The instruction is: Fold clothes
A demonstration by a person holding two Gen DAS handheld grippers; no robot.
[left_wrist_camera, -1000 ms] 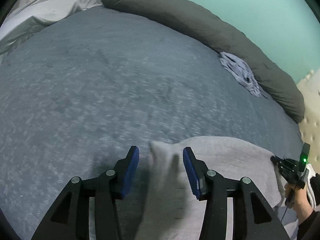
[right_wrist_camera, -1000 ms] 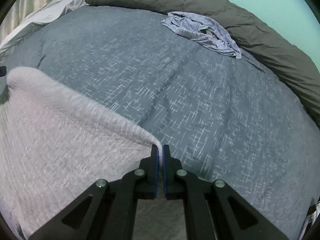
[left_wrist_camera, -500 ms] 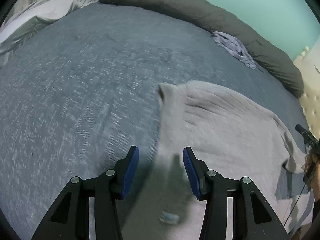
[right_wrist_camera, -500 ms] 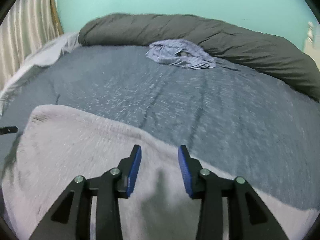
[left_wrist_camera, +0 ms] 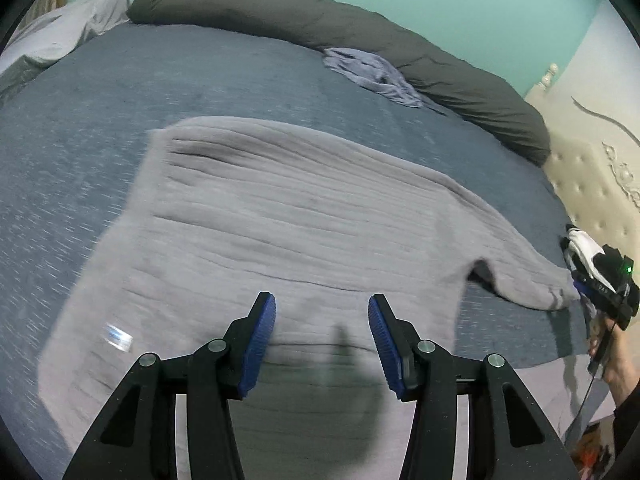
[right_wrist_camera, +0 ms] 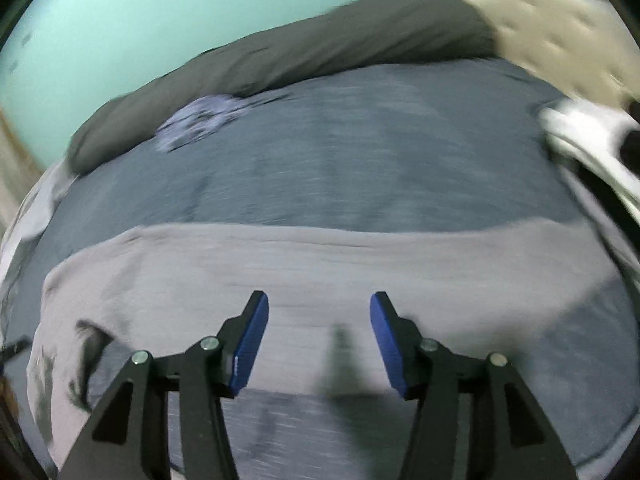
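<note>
2 grippers hang over a grey ribbed sweater (left_wrist_camera: 288,216) spread flat on a blue-grey bedspread (left_wrist_camera: 120,92). The left gripper (left_wrist_camera: 322,340) has its blue pads spread and its jaws are opening, with nothing between them; the sweater lies below, untouched. The right gripper (right_wrist_camera: 319,338) is likewise spread, jaws opening, empty, above the sweater (right_wrist_camera: 320,264), which the blurred right wrist view shows as a wide band across the bed. In the left wrist view, 1 sleeve (left_wrist_camera: 528,280) reaches toward the right edge, ending just beside the right gripper (left_wrist_camera: 600,280), where a green light glows and tiny white lettering is too small to read. A small pale tag (left_wrist_camera: 118,336) on the sweater is blurred and unreadable. A crumpled lavender garment (left_wrist_camera: 372,74) lies well apart, against a dark grey rolled duvet (left_wrist_camera: 400,52) at the far edge.
</note>
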